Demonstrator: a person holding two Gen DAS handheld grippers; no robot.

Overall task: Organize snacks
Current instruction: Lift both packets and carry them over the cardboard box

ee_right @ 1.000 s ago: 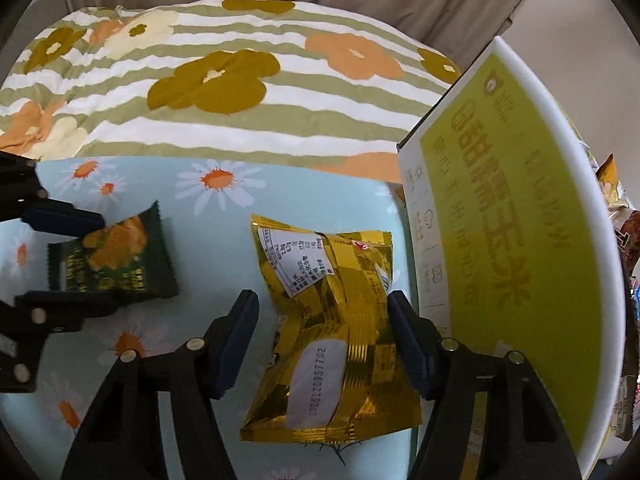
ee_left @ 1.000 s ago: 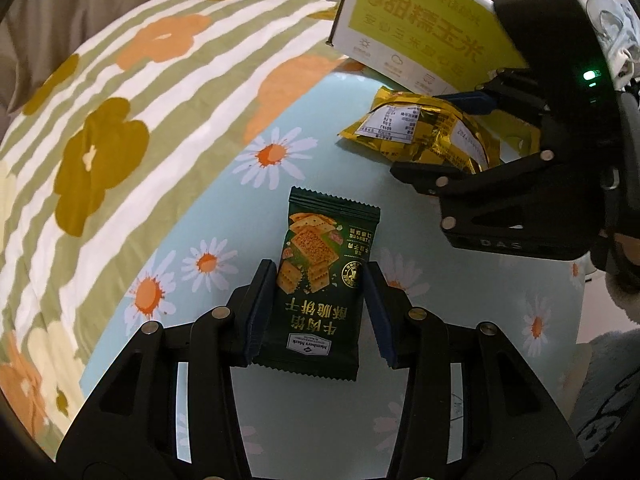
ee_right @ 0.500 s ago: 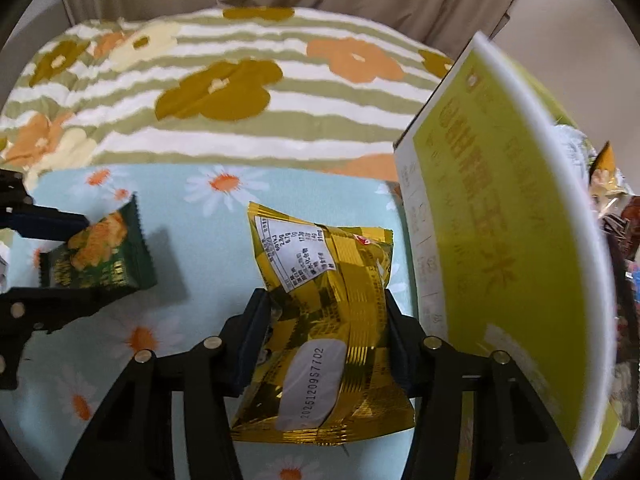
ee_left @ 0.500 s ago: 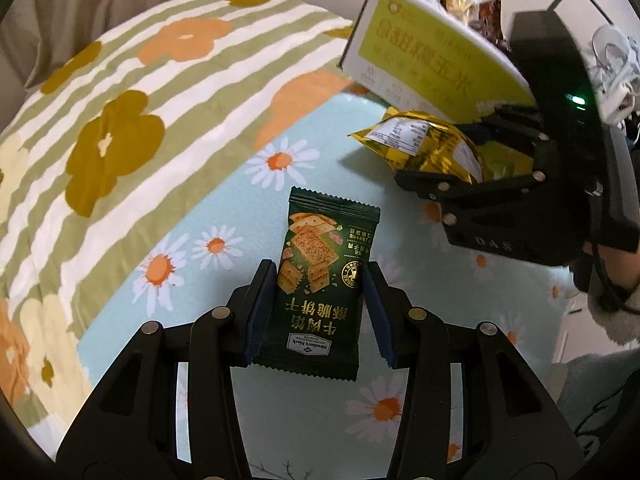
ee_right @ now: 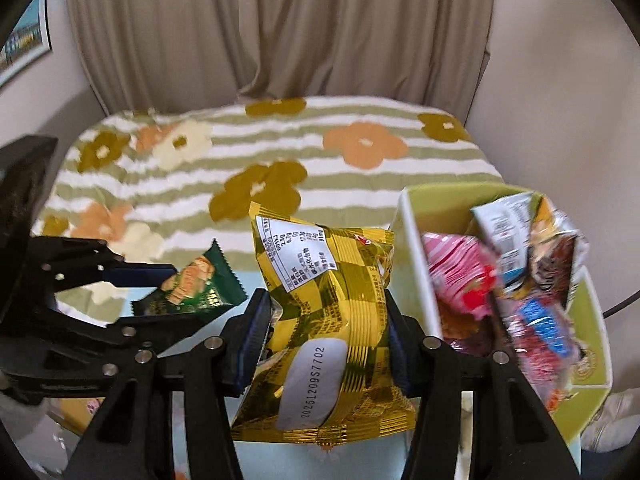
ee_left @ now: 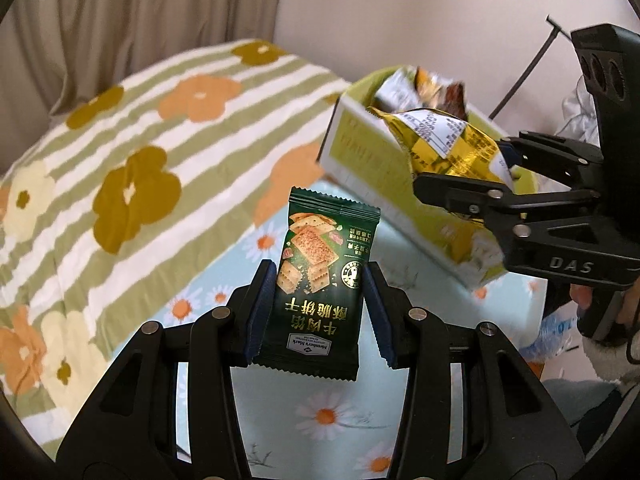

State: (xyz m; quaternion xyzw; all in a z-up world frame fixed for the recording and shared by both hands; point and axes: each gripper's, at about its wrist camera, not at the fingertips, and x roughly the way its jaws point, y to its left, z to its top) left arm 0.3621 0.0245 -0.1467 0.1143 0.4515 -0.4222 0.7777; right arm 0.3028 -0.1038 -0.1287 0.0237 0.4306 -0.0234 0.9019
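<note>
My left gripper (ee_left: 320, 312) is shut on a dark green cracker packet (ee_left: 320, 288) and holds it in the air above the blue daisy cloth (ee_left: 328, 420). It also shows in the right wrist view (ee_right: 192, 284). My right gripper (ee_right: 324, 344) is shut on a gold snack bag (ee_right: 332, 320), lifted beside the yellow-green box (ee_right: 416, 248). In the left wrist view the gold bag (ee_left: 444, 144) hangs over the box's near wall (ee_left: 372, 152).
The box holds several snack packets (ee_right: 516, 280), pink, red and blue. A striped flower blanket (ee_right: 280, 160) covers the bed behind. Beige curtains (ee_right: 280, 28) hang at the back. A hand in a fleece sleeve (ee_left: 608, 344) holds the right gripper.
Both grippers have lifted their packets off the cloth. The right gripper closed on the gold bag and rose level with the box's open top, so its contents now show.
</note>
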